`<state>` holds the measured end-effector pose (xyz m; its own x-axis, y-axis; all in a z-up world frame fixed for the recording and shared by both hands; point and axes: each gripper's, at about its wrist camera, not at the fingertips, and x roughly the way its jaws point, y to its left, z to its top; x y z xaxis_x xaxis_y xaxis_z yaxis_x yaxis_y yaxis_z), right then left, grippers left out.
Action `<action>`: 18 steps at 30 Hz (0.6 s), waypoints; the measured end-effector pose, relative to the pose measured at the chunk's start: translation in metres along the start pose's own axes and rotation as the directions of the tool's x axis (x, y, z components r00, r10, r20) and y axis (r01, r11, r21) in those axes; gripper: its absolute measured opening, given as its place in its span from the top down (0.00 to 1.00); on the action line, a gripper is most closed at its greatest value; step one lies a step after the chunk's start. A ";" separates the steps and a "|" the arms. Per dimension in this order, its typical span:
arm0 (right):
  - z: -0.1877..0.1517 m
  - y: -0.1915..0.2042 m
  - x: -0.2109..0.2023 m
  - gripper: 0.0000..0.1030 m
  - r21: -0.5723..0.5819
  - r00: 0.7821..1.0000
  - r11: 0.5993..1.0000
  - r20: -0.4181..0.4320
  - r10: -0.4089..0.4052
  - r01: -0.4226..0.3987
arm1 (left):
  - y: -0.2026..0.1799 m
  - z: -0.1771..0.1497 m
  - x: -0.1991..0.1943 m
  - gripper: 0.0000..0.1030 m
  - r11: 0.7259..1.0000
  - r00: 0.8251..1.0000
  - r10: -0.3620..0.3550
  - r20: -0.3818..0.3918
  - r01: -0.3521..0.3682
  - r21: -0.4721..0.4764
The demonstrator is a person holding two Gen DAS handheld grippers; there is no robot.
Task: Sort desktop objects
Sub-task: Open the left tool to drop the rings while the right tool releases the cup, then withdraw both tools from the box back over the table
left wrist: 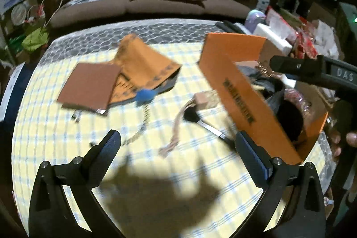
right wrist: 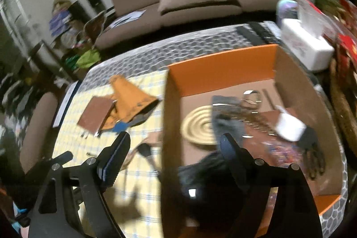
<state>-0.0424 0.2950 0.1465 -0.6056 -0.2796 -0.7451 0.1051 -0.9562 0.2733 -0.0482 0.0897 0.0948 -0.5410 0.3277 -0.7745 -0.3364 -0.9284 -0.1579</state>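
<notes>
"DAS" reads on the right tool point(left wrist: 316, 73); other print blurred.

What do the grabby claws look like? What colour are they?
Both are black. The left gripper and right gripper each have two pointed fingers with blue ridged pads and round silver screws. The right one's body shows grey letters "DAS".

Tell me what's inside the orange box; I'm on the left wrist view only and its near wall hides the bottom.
Observer: A round coil mat lies flat on the floor of the orange box.
Operator: Anything white in there?
Observer: Yes, a small white block sits toward the right side, on top of other things.
Operator: Is the right gripper holding something?
Observer: No. The right gripper is open and empty, straddling the box's left wall.
</notes>
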 end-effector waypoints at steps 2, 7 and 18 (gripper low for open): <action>-0.002 0.016 0.005 0.18 -0.031 1.000 0.999 -0.014 0.012 -0.012 | 0.011 -0.007 0.000 0.01 1.000 1.000 -0.001 -0.003 0.001 -0.013; -0.007 0.044 0.020 0.18 -0.077 0.998 0.996 -0.041 0.037 -0.040 | 0.032 -0.022 0.002 0.01 0.997 0.999 -0.035 -0.004 0.034 -0.069; -0.016 0.081 0.052 0.18 -0.119 0.993 0.990 -0.101 0.062 -0.074 | 0.051 -0.035 0.014 0.01 0.997 1.000 -0.009 -0.016 0.008 -0.076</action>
<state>-0.0524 0.2012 0.1199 -0.5152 -0.3461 -0.7841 0.2429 -0.9363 0.2537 -0.0458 0.0413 0.0539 -0.5259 0.3332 -0.7825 -0.2809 -0.9365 -0.2100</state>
